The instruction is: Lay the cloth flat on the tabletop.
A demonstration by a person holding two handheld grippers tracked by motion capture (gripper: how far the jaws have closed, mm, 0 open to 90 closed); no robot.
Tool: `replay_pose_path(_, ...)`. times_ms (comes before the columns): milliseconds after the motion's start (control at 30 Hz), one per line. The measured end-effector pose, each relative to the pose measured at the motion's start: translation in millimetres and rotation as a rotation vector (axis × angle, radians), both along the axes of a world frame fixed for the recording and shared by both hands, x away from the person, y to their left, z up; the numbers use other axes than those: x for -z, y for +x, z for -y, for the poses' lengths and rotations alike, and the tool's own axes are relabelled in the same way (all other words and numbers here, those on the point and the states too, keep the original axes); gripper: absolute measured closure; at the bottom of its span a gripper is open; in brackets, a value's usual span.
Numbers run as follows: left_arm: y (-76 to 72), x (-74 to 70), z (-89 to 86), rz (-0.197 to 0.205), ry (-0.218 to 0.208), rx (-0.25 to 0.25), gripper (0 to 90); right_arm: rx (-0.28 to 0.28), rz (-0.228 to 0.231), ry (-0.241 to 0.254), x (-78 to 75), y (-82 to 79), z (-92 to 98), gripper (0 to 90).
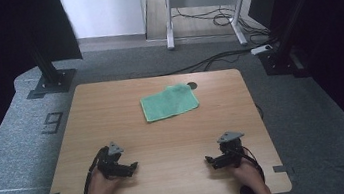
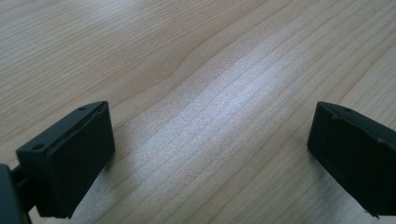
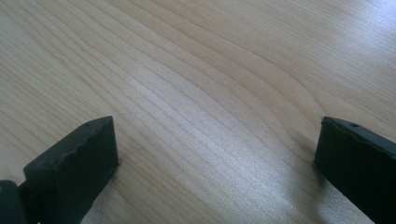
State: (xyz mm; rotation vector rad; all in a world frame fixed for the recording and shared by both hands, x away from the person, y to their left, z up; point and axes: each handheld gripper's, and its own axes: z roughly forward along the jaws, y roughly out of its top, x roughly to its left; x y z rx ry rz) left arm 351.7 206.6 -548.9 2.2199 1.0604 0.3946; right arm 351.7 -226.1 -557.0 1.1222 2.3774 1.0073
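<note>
A green cloth [image 1: 169, 102] lies flat on the far middle of the wooden table [image 1: 112, 115]. My left gripper [image 1: 130, 167] rests low near the table's front left, held by a hand, its jaws pointing right toward the middle. My right gripper [image 1: 210, 161] rests near the front right, its jaws pointing left. Both are far from the cloth. In the left gripper view the left gripper [image 2: 210, 154] stands open over bare wood. In the right gripper view the right gripper [image 3: 217, 163] is open too, with only wood grain between its fingers [image 3: 74, 172].
A small dark round hole [image 1: 191, 85] sits in the tabletop just beyond the cloth. Black frame posts [image 1: 47, 68] stand on the grey floor at the far left and far right. A desk with cables [image 1: 210, 16] stands farther back.
</note>
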Motion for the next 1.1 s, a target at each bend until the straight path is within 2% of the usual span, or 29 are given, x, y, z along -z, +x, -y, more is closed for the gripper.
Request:
replay_pose_path(200, 0.1, -0.1, -0.1, 0.0, -0.001, 0.008, 0.2, 0.0, 0.0, 0.0, 0.0, 0.0, 0.0, 0.0)
replay_pose_path(400, 0.5, -1.6, -2.3, 0.006, -0.011, 0.01, 6.5, 0.0, 0.0, 0.0, 0.0, 0.0, 0.0, 0.0)
replay_pose_path(600, 2.2, -6.5, 1.3, 0.01, -0.01, 0.025, 8.3, 0.0, 0.0, 0.0, 0.0, 0.0, 0.0, 0.0)
replay_pose_path(633, 2.9, -9.8, 2.4, 0.021, -0.021, 0.031, 9.7, 0.0, 0.0, 0.0, 0.0, 0.0, 0.0, 0.0)
replay_pose_path(767, 6.8, -15.3, 4.3, 0.025, -0.045, 0.037, 13.7, 0.0, -0.001, 0.0, 0.0, 0.0, 0.0, 0.0)
replay_pose_path(1000, 15.7, -21.2, 7.0, 0.02, -0.066, 0.051, 18.4, 0.0, 0.0, 0.0, 0.0, 0.0, 0.0, 0.0)
replay_pose_path(1067, 21.9, -25.9, 7.6, 0.018, -0.095, 0.059, 22.3, 0.0, -0.001, 0.0, -0.1, 0.0, 0.0, 0.0)
replay_pose_path(1100, 21.9, -25.9, 7.6, 0.018, -0.095, 0.059, 23.7, 0.001, -0.001, 0.0, 0.0, 0.0, 0.0, 0.0)
